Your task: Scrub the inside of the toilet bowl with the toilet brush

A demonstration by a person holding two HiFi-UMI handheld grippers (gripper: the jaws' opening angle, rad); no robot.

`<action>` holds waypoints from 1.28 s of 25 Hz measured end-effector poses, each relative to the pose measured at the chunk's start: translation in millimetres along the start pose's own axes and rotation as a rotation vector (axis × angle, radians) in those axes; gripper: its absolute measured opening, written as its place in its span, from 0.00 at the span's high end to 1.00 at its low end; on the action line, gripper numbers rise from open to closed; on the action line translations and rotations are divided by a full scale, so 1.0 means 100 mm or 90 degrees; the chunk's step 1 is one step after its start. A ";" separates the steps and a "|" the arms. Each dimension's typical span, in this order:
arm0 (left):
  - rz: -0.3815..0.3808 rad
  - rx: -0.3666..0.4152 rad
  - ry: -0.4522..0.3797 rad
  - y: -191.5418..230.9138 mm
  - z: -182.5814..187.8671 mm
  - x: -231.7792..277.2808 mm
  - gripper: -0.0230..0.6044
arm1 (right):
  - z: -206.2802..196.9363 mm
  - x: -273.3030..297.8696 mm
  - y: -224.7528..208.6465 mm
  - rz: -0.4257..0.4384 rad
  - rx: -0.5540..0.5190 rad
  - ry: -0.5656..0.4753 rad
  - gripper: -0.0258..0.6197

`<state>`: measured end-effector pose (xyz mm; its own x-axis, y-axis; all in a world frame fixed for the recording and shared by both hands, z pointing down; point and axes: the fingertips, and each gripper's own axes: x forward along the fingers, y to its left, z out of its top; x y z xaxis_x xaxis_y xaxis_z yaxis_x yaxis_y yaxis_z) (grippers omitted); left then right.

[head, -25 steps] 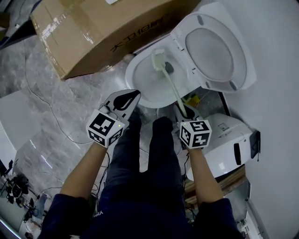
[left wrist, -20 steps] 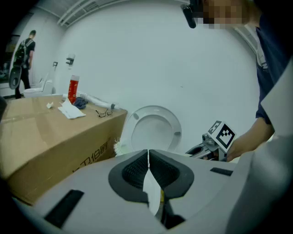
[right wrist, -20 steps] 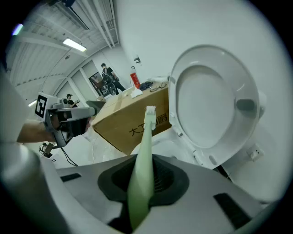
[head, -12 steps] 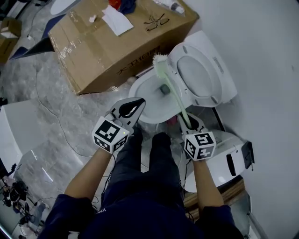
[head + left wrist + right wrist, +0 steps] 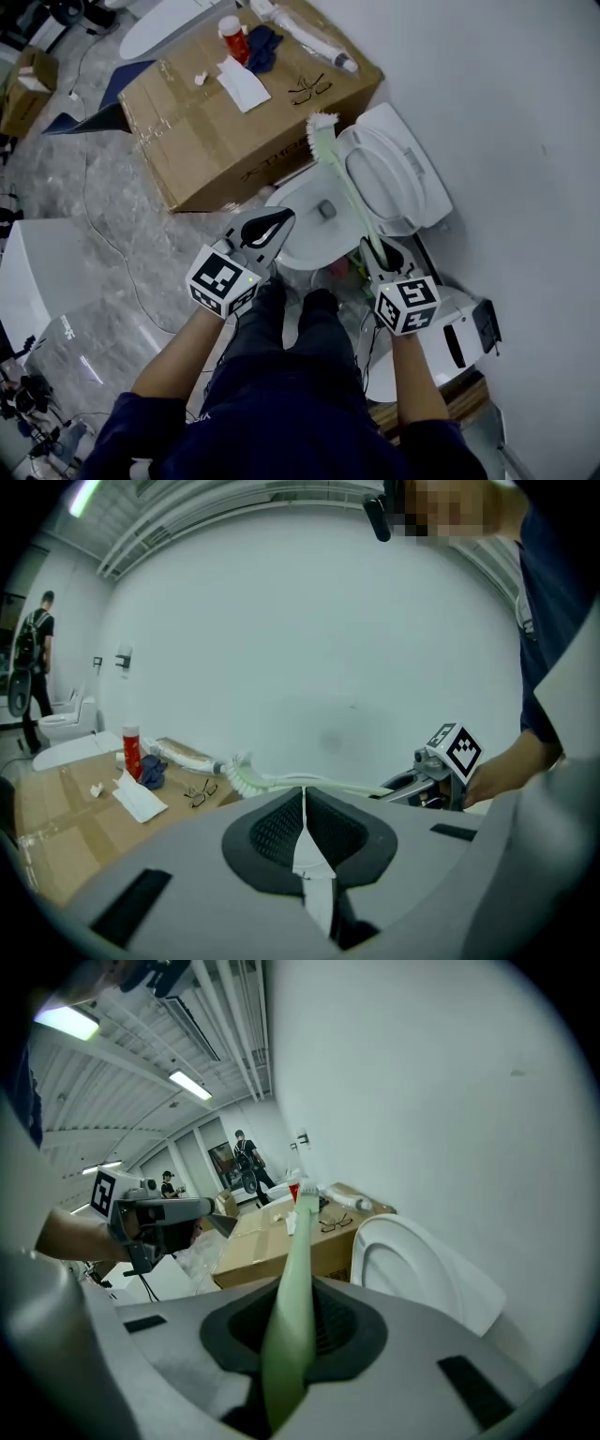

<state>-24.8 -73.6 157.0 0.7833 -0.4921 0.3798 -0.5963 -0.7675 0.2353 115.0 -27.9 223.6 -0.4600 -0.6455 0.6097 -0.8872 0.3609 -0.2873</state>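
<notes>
My right gripper (image 5: 376, 255) is shut on the pale green handle of the toilet brush (image 5: 342, 183). The brush (image 5: 292, 1269) slants up and away from the jaws, its white bristle head (image 5: 320, 123) held in the air above the far rim of the white toilet bowl (image 5: 298, 242). The toilet seat and lid (image 5: 394, 176) stand raised against the wall. My left gripper (image 5: 277, 220) is shut with nothing in it and hangs over the bowl's near left rim. In the left gripper view the brush (image 5: 281, 781) crosses just beyond the shut jaws.
A large cardboard box (image 5: 202, 131) stands left of the toilet, with glasses (image 5: 308, 90), a red bottle (image 5: 230, 32), a blue cloth and a tube on top. A white unit (image 5: 452, 336) sits on the floor at the right. The white wall (image 5: 506, 141) runs along the right. Cables trail over the grey floor.
The brush head has come up out of the bowl and now hangs above its far rim. The view has pulled back, showing more of the box top.
</notes>
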 end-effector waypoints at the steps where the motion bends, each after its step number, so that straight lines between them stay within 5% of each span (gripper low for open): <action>1: -0.001 0.005 -0.004 -0.02 0.07 -0.01 0.90 | 0.06 -0.04 0.00 0.000 -0.002 -0.006 0.87; 18: -0.006 0.068 -0.067 -0.24 0.91 -0.22 0.90 | 0.84 -0.62 0.18 0.004 -0.012 -0.104 0.87; 32: -0.006 0.079 -0.107 -0.35 1.18 -0.28 0.90 | 1.22 -0.88 0.31 0.004 -0.034 -0.155 0.87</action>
<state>-5.3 -81.3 32.4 0.8136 -0.5378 0.2209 -0.5702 -0.8124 0.1220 123.5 -41.7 70.6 -0.4664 -0.7838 0.4100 -0.8840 0.3964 -0.2477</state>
